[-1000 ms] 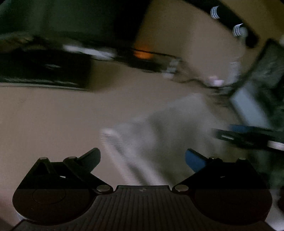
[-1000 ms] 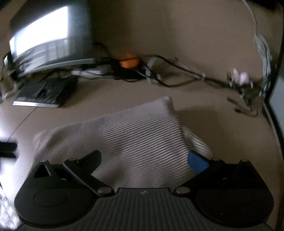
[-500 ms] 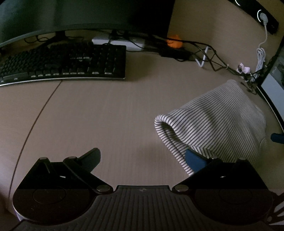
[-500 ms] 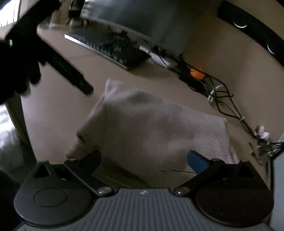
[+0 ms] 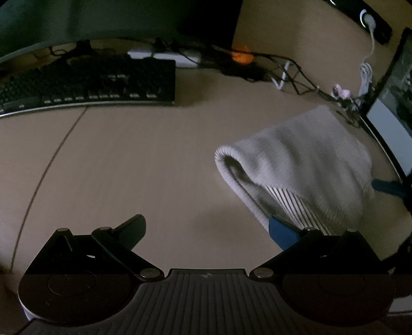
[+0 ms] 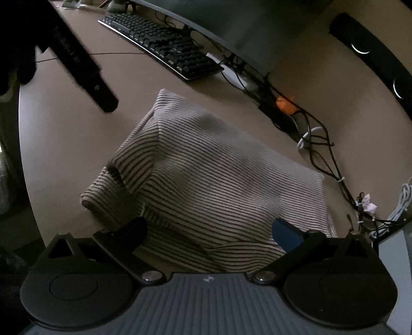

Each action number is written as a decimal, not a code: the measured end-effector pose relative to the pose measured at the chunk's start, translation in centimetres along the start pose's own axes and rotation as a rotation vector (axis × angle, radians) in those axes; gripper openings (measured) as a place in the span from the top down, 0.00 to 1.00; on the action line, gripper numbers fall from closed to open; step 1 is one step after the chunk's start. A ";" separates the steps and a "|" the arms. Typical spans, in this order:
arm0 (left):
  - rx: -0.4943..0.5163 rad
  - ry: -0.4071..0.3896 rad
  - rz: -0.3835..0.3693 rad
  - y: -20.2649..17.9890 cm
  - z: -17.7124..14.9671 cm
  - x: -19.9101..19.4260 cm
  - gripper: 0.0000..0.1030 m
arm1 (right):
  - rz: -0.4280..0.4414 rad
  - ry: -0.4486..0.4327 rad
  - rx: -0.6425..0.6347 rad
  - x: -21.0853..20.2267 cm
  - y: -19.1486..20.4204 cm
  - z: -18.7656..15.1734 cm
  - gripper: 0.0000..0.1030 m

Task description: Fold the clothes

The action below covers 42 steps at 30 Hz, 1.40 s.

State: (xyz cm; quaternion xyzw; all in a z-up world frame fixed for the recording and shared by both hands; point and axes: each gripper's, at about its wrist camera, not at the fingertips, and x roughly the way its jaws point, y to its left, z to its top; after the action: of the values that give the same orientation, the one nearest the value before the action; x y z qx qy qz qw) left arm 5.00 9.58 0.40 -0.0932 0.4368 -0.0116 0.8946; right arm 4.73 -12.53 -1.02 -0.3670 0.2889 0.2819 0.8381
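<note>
A folded striped garment (image 6: 211, 180) lies in a thick bundle on the beige desk (image 6: 64, 134). It also shows in the left wrist view (image 5: 303, 165), to the right. My right gripper (image 6: 209, 229) is open and empty, held just above the garment's near edge. My left gripper (image 5: 206, 226) is open and empty above bare desk, its blue right finger (image 5: 280, 232) close to the garment's lower left edge. The left gripper also shows in the right wrist view (image 6: 85, 74) as a dark bar at upper left.
A black keyboard (image 5: 85, 82) and a curved monitor (image 5: 103, 20) stand at the back. Tangled cables (image 6: 314, 144) with an orange object (image 6: 285, 103) run along the back right. A second screen (image 5: 388, 123) stands at the right. The desk edge (image 6: 24, 144) curves at left.
The left gripper has drawn back from the garment and steadied over bare desk. The right gripper has swung round and now looks across the bundle toward the keyboard. Both remain open.
</note>
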 end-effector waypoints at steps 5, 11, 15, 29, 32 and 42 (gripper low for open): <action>0.003 0.021 0.010 -0.5 -0.5 0.5 0.00 | -0.001 -0.087 0.094 -0.8 -0.4 2.6 0.00; 0.002 0.005 0.028 -0.6 -0.1 0.1 0.00 | 0.140 -0.125 0.229 -1.7 -2.1 4.0 0.00; 0.004 0.002 0.034 -0.7 0.1 0.0 0.00 | 0.276 -0.101 0.334 -1.6 -3.6 3.0 0.00; -0.129 -0.027 -0.162 -0.5 -0.3 -0.9 0.01 | 0.132 -0.016 0.202 -1.0 -3.2 -0.8 0.35; -0.152 0.002 -0.226 -1.0 -0.5 -0.7 0.30 | 0.114 -0.037 0.132 -1.7 -2.3 -0.8 0.38; -0.081 0.094 -0.345 -3.8 -1.7 0.8 0.43 | 0.036 -0.085 -0.165 -0.2 1.1 -0.9 0.37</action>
State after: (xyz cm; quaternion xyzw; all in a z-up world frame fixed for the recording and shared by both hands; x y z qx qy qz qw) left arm 4.43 5.47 -0.58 -0.2020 0.4559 -0.1517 0.8534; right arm 3.64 -12.67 -1.87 -0.4171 0.2355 0.3348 0.8115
